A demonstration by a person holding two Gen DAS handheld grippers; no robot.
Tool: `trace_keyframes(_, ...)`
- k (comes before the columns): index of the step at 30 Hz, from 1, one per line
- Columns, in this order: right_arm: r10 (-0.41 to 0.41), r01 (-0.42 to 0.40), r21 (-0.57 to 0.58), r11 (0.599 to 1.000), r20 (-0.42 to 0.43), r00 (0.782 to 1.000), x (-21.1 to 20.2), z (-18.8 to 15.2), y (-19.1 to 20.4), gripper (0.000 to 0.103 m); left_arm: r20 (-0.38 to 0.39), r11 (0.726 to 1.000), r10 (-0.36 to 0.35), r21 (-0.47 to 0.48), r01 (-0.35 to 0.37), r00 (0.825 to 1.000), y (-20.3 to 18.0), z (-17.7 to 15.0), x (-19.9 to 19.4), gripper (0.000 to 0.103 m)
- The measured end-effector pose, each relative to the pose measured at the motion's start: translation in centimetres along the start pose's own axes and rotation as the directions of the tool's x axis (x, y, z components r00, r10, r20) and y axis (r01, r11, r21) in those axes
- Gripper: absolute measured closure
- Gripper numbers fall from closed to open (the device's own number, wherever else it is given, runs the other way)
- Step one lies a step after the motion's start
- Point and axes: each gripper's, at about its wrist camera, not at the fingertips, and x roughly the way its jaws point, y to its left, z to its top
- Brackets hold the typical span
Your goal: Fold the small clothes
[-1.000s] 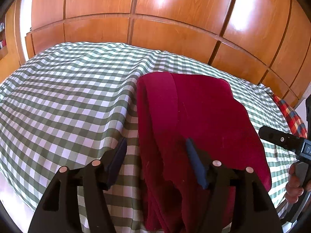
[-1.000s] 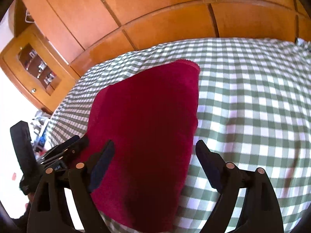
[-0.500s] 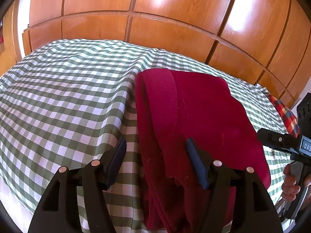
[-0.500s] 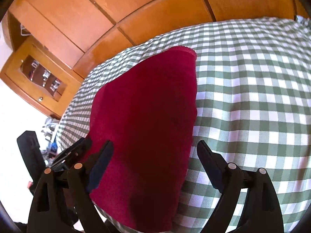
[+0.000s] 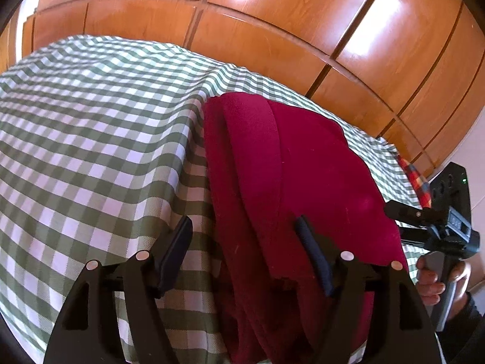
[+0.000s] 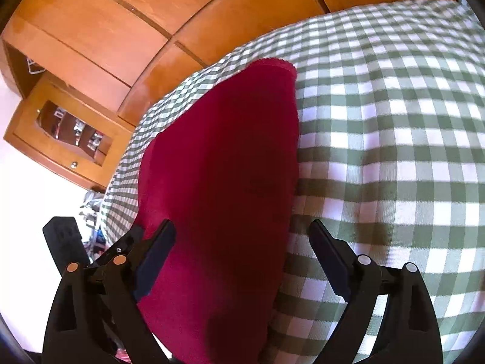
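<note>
Since a second ago your left gripper point(image 5: 242, 244) has been tilting a little, and its jaws have just been opening; the folded edge of the red garment point(image 5: 303, 166) is lying between them, untouched by either pad. Your right gripper point(image 6: 242, 251) has been easing lower toward the bed over that same second, and its jaws have been spreading slightly wider too.

Now, your left gripper is hovering with its 2 fingers well apart. Its left finger is standing over the green-and-white checked bedspread point(image 5: 91, 139), its right finger over the garment, and nothing is being held. The garment's layered left border is running straight ahead from the gap between the fingers.

Your right gripper is standing almost fully spread and gripping nothing. The garment point(image 6: 221, 182) is lying ahead of it and between its fingers, reaching away toward the far edge of the bed; its right border is falling inside the gap, with the bedspread point(image 6: 394, 121) under the right finger.

Right of the left gripper, your right hand point(image 5: 433, 279) is gripping the handle of its tool. Wooden wardrobe panels point(image 5: 272, 15) are rising beyond the bed ahead of both tools.
</note>
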Motion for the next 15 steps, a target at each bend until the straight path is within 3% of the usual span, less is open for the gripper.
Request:
trace_keyframes(4,0.028,-0.028,0.004,1.0,0.001,1.0,0.8,1.0,0.2,0.013,-0.021,0.999,-0.046,-0.006,0.046,0.999,0.3,0.2,0.3,0.031)
trace_keyframes(9,0.14,-0.139,0.035,0.99,-0.042,0.989,4.1,2.1,-0.8,0.014,-0.056,0.986,-0.155,-0.062,0.152,0.986,1.4,0.5,1.6,0.033)
trace_keyframes(11,0.15,-0.15,0.009,0.989,-0.059,0.987,4.8,2.1,-0.2,0.028,-0.058,0.977,-0.205,-0.075,0.201,0.977,1.8,0.5,2.0,0.046)
trace_keyframes(12,0.148,-0.148,-0.002,0.989,-0.062,0.987,4.9,2.1,0.0,0.04,-0.058,0.971,-0.231,-0.081,0.226,0.971,1.9,0.4,2.1,0.049)
trace_keyframes(15,0.141,-0.142,-0.037,0.989,-0.045,0.989,3.9,1.9,0.9,0.059,-0.053,0.969,-0.241,-0.068,0.237,0.969,1.7,0.4,2.2,0.058)
